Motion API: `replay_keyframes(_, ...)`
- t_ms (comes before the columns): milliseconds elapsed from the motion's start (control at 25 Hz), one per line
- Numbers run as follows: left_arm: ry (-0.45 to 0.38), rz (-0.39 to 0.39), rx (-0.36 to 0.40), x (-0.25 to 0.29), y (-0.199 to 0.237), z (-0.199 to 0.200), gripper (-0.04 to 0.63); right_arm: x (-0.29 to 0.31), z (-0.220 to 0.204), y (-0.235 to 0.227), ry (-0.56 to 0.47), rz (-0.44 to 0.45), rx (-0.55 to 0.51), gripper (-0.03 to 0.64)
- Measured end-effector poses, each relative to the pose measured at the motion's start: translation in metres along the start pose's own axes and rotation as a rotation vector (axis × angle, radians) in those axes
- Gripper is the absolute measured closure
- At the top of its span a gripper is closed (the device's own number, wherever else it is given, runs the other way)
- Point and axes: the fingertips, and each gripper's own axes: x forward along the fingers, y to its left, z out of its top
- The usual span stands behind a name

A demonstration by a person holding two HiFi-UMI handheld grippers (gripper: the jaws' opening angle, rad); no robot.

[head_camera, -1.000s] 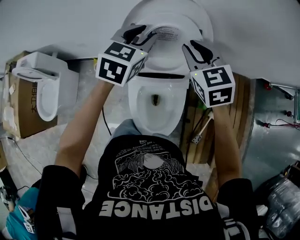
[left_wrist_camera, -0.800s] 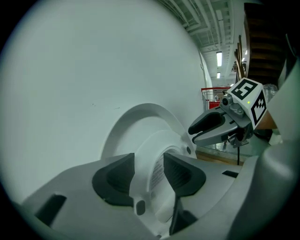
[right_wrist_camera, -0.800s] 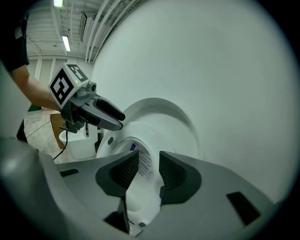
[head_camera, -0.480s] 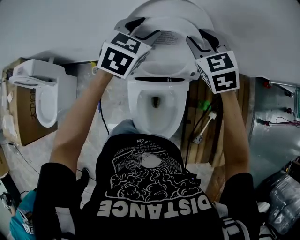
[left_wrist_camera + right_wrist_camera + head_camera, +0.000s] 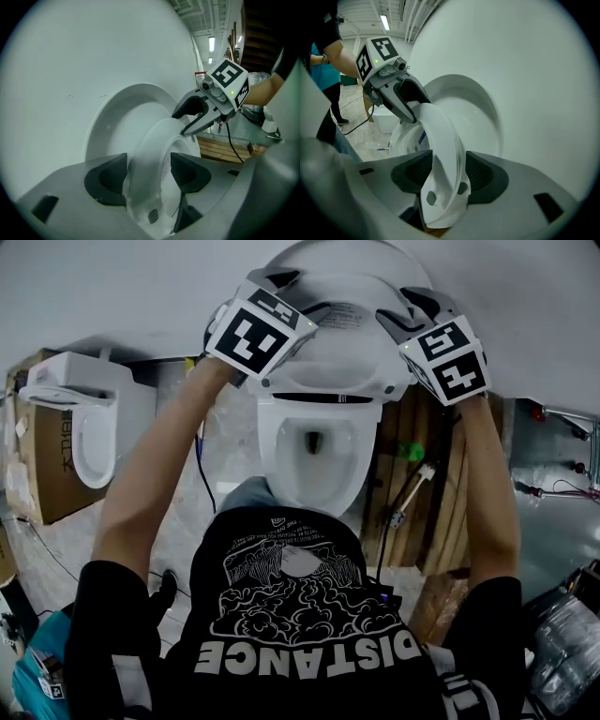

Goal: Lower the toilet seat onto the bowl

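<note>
Step in hand, as I read it: getting a two-sided hold on the raised seat before swinging it down

Bowl [image 5: 277,451] was open and its rim bare, so nothing blocked the seat's path. Lid [image 5: 347,254] stood upright at the bowl's back edge, against the wall, so it had to stay out of the bite. Toilet seat [image 5: 328,367] leaned a little forward off the lid, near upright and not down yet.

Left gripper [image 5: 295,294] straddled the seat's left side and right gripper [image 5: 405,310] its right side, roughly level. Both sets of jaws were opening with the rim between them, nothing clamped. The left pads [image 5: 110,176] showed a gap, and the right pads [image 5: 480,173] sat just beside the rim's faces.

To do it well: close evenly on the rim only. Lower both sides at the same rate so the hinge doesn't twist. Keep hold through the last of the travel so it doesn't slam onto the bowl rim.

Seat looked like a plain white glossy ring with a smooth curved rim, probably slippery. It had two small oval marks low on the right side, bumpers or holes, couldn't tell
</note>
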Motion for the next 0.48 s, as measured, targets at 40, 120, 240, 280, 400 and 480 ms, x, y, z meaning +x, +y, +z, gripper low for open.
replay_keyframes(40, 0.006, -0.002, -0.001, 0.002, 0.0, 0.0, 0.316, 0.002, -0.001, 0.0, 0.006, 0.009, -0.008, 0.407)
replay_keyframes(120, 0.018, -0.003, 0.001, 0.005, 0.001, -0.001, 0.316, 0.004, -0.001, 0.002, 0.012, 0.029, -0.021, 0.408)
replay_keyframes(240, 0.035, -0.012, 0.005, 0.005, 0.002, -0.003, 0.316, 0.007, 0.001, 0.005, 0.014, 0.055, -0.028, 0.408)
replay_keyframes(280, 0.044, -0.017, 0.012, 0.005, 0.002, -0.003, 0.316, 0.007, 0.001, 0.006, 0.016, 0.058, -0.029, 0.408)
replay_keyframes(400, 0.08, -0.027, 0.06, 0.003, 0.003, -0.006, 0.318, 0.007, 0.002, 0.008, 0.021, 0.07, -0.041, 0.408)
replay_keyframes(480, 0.101, -0.043, 0.102, 0.001, 0.002, -0.009, 0.319, 0.005, 0.003, 0.011, 0.022, 0.082, -0.047, 0.408)
